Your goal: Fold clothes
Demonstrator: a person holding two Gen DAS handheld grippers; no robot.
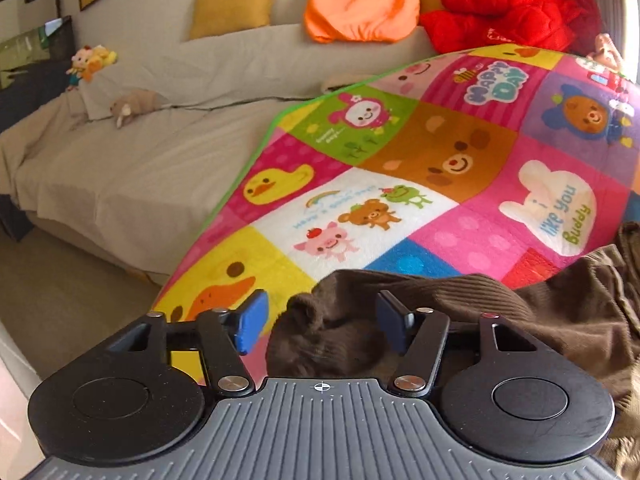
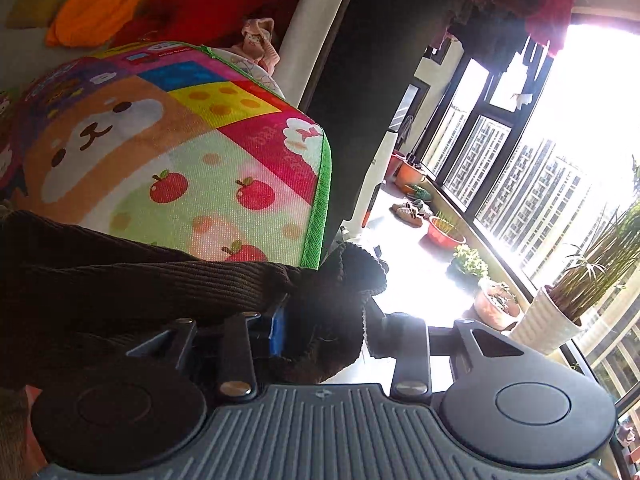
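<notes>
Left wrist view: my left gripper (image 1: 320, 322) stands open around a bunched brown knit sweater (image 1: 500, 304), low on the cartoon play mat (image 1: 400, 184), released there for folding. In the right view, my right gripper (image 2: 324, 332) is half-open around its cuff; contact unclear.

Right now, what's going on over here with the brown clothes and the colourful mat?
A person is working with a handheld gripper in each hand on a dark brown knitted garment lying across a colourful cartoon play mat. The left gripper is open, with a bunched end of the garment between its fingers but not pinched. The right gripper has another end between its fingers at the mat's green-edged corner; whether it grips is unclear. No fold is made yet.
</notes>
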